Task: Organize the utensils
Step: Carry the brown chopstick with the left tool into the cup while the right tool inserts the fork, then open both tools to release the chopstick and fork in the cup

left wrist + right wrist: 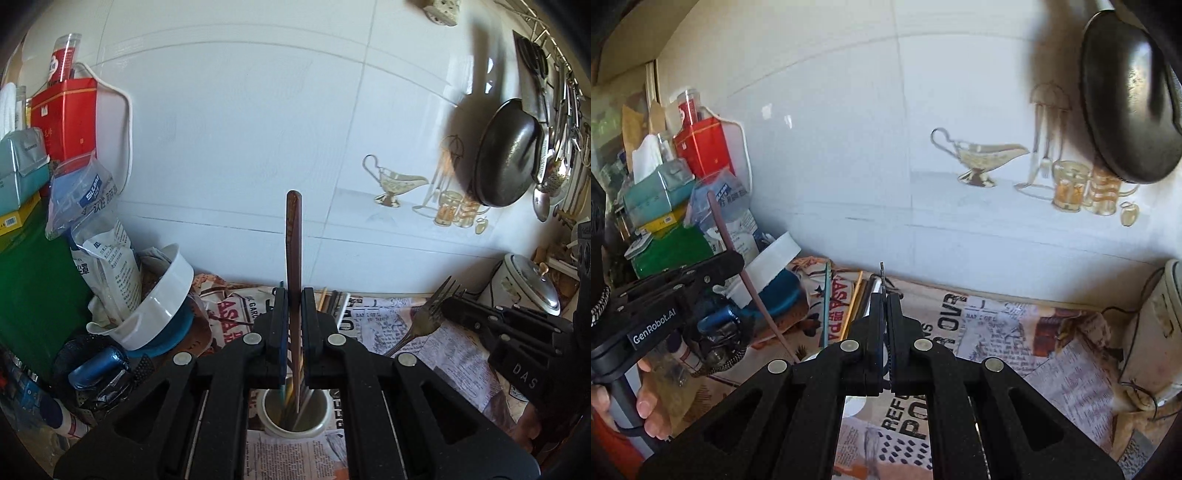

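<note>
My left gripper (293, 291) is shut on a brown chopstick (293, 236) that stands upright between its pads. Straight below it sits a white cup (293, 424) holding several thin utensils. On the right, my right gripper (452, 304) is shut on a metal fork (430, 317) with its tines pointing up. The right wrist view shows the right gripper (882, 295) closed on the fork (882, 273), seen edge-on. At its left, the left gripper (733, 258) holds the chopstick (720, 221) tilted. A green chopstick (826, 306) and a yellow chopstick (854, 299) lie on the newspaper.
Newspaper (443, 350) covers the counter. Clutter fills the left corner: a red tin (62, 118), bags, and a white bowl (162, 302) on a blue dish. A black pan (506, 155) hangs on the tiled wall beside a utensil rack (565, 129). A rice cooker (524, 284) stands at right.
</note>
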### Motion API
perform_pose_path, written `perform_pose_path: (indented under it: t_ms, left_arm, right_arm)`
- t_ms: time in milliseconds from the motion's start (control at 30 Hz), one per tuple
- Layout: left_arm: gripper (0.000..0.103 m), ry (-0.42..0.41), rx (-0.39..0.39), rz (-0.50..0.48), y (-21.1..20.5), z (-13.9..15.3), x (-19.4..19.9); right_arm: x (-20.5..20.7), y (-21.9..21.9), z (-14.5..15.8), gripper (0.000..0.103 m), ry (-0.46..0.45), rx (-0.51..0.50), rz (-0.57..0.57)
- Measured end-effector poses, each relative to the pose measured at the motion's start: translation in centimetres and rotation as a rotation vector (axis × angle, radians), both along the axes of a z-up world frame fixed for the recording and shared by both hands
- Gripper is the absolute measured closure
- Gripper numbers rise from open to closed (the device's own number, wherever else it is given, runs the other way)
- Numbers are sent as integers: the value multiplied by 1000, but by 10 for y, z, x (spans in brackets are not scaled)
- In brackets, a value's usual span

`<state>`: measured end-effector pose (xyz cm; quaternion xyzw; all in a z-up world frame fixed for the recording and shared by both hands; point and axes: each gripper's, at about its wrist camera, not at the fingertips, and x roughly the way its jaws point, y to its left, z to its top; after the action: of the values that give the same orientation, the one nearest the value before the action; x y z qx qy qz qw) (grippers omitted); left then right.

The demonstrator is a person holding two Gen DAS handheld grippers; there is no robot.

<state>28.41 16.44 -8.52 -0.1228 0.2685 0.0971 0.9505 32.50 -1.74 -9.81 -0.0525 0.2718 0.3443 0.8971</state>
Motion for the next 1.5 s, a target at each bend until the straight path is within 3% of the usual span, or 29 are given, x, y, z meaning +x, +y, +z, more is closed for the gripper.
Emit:
perform_pose_path:
  t_ms: [467, 700, 933, 1167, 1400, 1500]
  left_arm:
    - [99, 152, -73, -9, 25, -71, 20]
    - [99, 209, -82, -21, 21, -88, 22]
    - [99, 241, -73, -34, 17, -90, 25]
    - [98, 245, -51, -35, 7, -82, 20]
    - [76, 227, -30, -16, -2, -68, 12]
    - [68, 215, -17, -10, -8, -61, 7]
  right_arm:
    - [19, 52, -70, 101, 154, -151, 39]
    - [19, 68, -91, 100, 201, -201, 69]
    - [19, 70, -93, 100, 209, -220, 73]
    - [16, 61, -85, 84, 209, -215, 89]
    - [7, 38, -67, 64, 151, -208, 68]
    - [4, 26, -61, 60, 132, -204, 58]
